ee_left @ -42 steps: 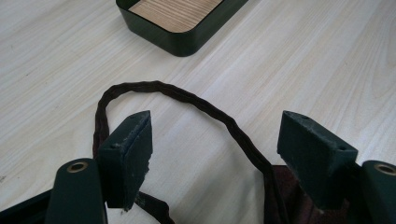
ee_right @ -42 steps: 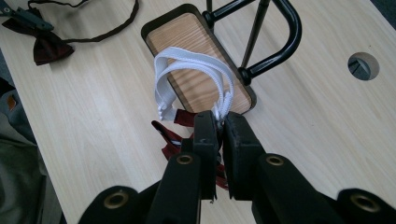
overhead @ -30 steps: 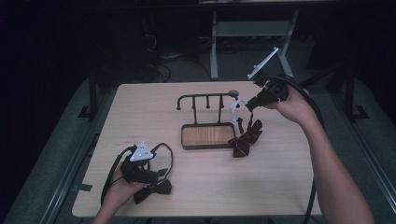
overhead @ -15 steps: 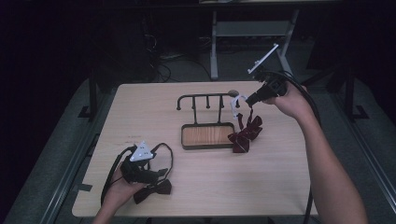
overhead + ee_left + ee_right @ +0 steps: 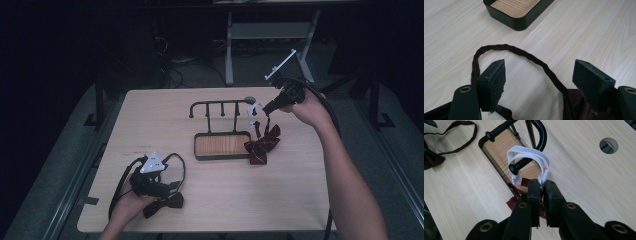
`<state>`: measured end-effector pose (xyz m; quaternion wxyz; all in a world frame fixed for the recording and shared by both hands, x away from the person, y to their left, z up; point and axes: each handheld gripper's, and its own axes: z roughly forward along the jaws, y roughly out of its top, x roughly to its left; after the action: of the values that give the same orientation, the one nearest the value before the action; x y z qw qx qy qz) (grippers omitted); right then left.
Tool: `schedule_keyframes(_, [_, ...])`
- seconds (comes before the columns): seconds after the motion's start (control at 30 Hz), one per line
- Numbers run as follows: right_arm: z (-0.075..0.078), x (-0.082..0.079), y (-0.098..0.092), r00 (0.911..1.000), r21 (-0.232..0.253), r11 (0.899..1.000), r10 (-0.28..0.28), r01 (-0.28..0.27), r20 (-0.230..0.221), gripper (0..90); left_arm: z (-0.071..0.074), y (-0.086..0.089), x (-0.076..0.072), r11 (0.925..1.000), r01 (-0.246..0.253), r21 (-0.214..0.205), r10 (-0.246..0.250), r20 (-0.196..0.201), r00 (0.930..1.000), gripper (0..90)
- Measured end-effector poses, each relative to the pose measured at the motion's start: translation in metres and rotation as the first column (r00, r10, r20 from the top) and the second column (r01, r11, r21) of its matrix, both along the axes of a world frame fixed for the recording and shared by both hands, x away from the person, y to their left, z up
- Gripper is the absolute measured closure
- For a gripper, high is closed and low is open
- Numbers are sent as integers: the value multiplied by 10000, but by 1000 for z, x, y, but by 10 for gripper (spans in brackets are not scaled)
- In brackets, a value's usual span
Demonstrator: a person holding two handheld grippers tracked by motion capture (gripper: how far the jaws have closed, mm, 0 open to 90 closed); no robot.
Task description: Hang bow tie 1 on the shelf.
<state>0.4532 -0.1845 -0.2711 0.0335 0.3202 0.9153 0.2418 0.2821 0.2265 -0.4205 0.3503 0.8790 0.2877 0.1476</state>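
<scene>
Right gripper (image 5: 541,185): jaws pinched together on the white elastic strap (image 5: 530,155) of a burgundy bow tie (image 5: 262,144). The strap loops over the knobbed end peg (image 5: 522,164) of a black metal rack (image 5: 220,105); the bow itself hangs below the strap, resting on the table against the right end of the rack's wood-lined tray (image 5: 222,146).

Left gripper (image 5: 540,82): jaws spread wide, nothing between the pads. It rests low on the light wooden table (image 5: 310,190) at the near left corner, over a second, dark bow tie (image 5: 165,202). That tie's thin dark strap (image 5: 524,53) arcs on the tabletop between and ahead of the jaws.

A round cable hole (image 5: 609,145) sits in the tabletop beyond the rack.
</scene>
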Motion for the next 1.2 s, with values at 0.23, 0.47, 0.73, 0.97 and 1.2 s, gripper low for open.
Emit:
schedule_keyframes(0.23, [-4, 1, -2, 10000, 61, 9999, -82, 82, 12, 824, 0, 0, 0, 10000, 0, -8, 0, -6, 10000, 270])
schedule_keyframes(0.47, [-6, -2, -5, 9998, 207, 9996, -178, 177, 49, 770, 0, -1, -1, 10000, -19, -36, 19, -25, 10000, 270])
schedule_keyframes(0.73, [-20, -7, -10, 9999, 433, 9990, 56, -51, -112, 751, 0, -1, -1, 10000, -5, 22, 5, -20, 10000, 270])
schedule_keyframes(0.97, [-30, -13, -16, 9993, 621, 9979, 215, -196, -291, 725, 0, -1, 0, 10000, 11, 48, -10, -42, 10000, 270])
schedule_keyframes(1.2, [-39, -21, -18, 9985, 660, 9973, 354, -326, -410, 689, -1, -1, 0, 10000, -3, 71, 3, -43, 10000, 269])
